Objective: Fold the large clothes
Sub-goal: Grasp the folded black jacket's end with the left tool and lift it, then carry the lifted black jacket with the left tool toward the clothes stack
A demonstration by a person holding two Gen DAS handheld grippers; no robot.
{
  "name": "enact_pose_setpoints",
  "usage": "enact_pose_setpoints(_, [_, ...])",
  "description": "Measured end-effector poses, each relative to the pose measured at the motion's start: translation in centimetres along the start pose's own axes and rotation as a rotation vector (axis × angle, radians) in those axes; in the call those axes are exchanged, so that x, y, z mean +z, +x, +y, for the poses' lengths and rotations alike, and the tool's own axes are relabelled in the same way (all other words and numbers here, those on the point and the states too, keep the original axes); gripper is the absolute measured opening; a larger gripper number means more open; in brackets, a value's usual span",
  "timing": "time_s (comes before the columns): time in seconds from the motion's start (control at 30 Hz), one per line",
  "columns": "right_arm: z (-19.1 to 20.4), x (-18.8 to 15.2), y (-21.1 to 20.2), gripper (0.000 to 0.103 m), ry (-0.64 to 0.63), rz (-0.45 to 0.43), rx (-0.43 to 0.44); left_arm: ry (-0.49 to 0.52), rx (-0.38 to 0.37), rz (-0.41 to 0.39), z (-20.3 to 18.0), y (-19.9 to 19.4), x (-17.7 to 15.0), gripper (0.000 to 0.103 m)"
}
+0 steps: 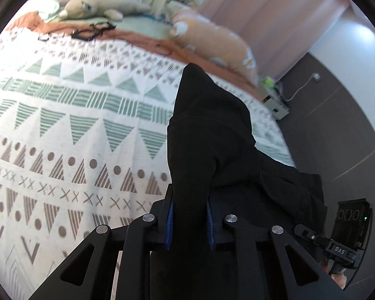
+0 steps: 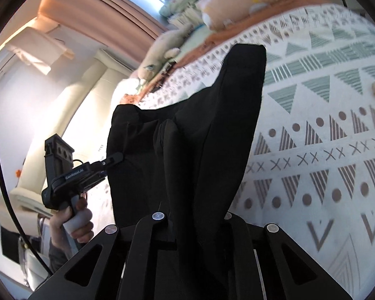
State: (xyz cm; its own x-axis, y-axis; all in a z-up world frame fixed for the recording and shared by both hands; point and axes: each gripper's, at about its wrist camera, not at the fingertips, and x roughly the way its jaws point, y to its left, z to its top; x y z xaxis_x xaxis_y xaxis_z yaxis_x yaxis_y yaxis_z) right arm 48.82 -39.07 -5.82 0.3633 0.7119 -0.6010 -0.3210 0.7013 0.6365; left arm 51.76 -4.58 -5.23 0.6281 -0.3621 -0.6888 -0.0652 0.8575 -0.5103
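Note:
A large black garment (image 1: 212,130) hangs lifted above the bed, held between both grippers. In the left wrist view my left gripper (image 1: 190,200) is shut on a fold of it, and the blue pads (image 1: 169,225) press the cloth from both sides. The right gripper (image 1: 302,230) shows at the lower right, at the garment's other end. In the right wrist view the black garment (image 2: 212,115) drapes over my right gripper (image 2: 195,225), which is shut on it with its fingertips hidden by cloth. A hand (image 2: 75,220) holds the left gripper (image 2: 117,158), which pinches the garment's left edge.
The bed cover (image 1: 75,125) is white with green and brown triangles, dots and crosses. A plush toy (image 1: 100,5) and an orange pillow (image 1: 212,40) lie at the head of the bed. Dark floor (image 1: 337,125) and a small box (image 1: 275,105) lie to the right of the bed.

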Motion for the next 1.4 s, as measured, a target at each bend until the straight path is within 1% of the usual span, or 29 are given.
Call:
enact_pose_setpoints(0.1, [2.2, -1.3, -2.3, 0.013, -0.034, -0.038, 0.003, 0.01, -0.035, -0.038, -1.3, -3.3, -0.7, 0.021])
enact_pose_setpoints(0.23, [5.4, -4.0, -5.8, 0.013, -0.083, -0.102, 0.003, 0.025, -0.083, -0.076, -2.8, -7.0, -2.0, 0.02])
enact_pose_setpoints(0.3, [6.9, -5.0, -6.7, 0.013, -0.098, -0.122, -0.003, 0.039, -0.1, -0.094, -3.5, -8.7, -2.9, 0.019])
enact_pose_setpoints(0.4, [8.7, -6.4, -8.6, 0.013, -0.127, -0.147, -0.013, 0.035, -0.125, -0.103, -4.1, -10.7, -3.9, 0.019])
enact_pose_setpoints(0.67, [12.1, -8.0, -14.7, 0.013, -0.191, -0.224, -0.044, 0.052, -0.207, -0.139, -7.3, -15.7, -6.2, 0.018])
enact_pose_setpoints(0.77, [13.4, -8.7, -16.9, 0.013, -0.228, -0.25, -0.053, 0.078, -0.219, -0.148, -9.1, -17.3, -7.3, 0.018])
enact_pose_setpoints(0.83, [14.0, -9.3, -18.6, 0.013, -0.247, -0.262, -0.067, 0.099, -0.227, -0.153, -10.4, -18.5, -8.0, 0.018])
enact_pose_setpoints(1.0, [14.8, -10.1, -22.7, 0.013, -0.261, -0.297, -0.084, 0.139, -0.277, -0.166, -13.7, -21.4, -9.5, 0.018])
enact_pose_setpoints(1.13, [15.8, -11.6, -26.6, 0.013, -0.277, -0.337, -0.11, 0.179, -0.315, -0.162, -16.8, -23.2, -11.0, 0.018])
enact_pose_setpoints(1.3, [16.0, -13.2, -31.7, 0.013, -0.3, -0.378, -0.163, 0.215, -0.378, -0.151, -20.8, -24.7, -13.0, 0.018])
enact_pose_setpoints(1.4, [15.2, -13.6, -34.9, 0.013, -0.305, -0.391, -0.218, 0.246, -0.418, -0.141, -23.7, -24.9, -14.2, 0.018])
